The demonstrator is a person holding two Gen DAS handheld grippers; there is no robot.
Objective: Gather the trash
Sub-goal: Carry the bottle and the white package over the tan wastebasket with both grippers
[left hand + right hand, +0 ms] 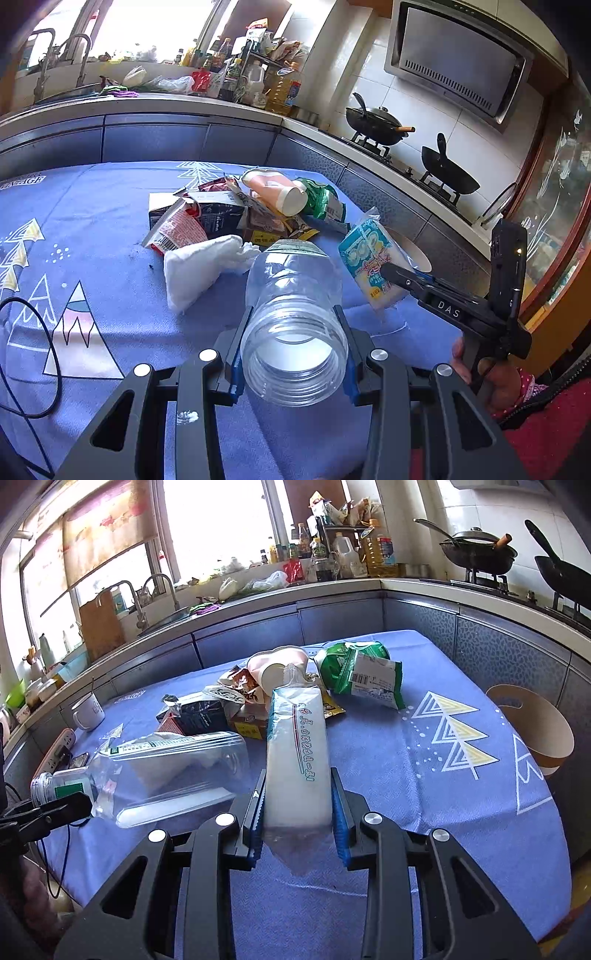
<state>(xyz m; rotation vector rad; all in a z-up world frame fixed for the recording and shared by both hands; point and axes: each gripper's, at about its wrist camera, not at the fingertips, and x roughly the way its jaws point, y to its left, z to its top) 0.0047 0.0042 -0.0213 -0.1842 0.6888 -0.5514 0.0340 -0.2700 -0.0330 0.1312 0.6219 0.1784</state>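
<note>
Two pieces of trash are gripped at once: in the left wrist view the left claw (293,347) is closed on the neck end of a clear plastic bottle (293,295), its mouth facing the camera, probably to lift it clear of the trash pile (236,214) beyond it on the blue desk (92,229). In the right wrist view the right claw (297,805) pinches a white sealed packet (297,753) lengthwise, just this side of that pile, with a tan bin (532,731) off the desk's edge to the pile's right, likely its destination.

It was a home kitchen: woks (375,123) on a gas stove, a sink tap (162,587), oil bottles (380,554), a range hood (458,59).
</note>
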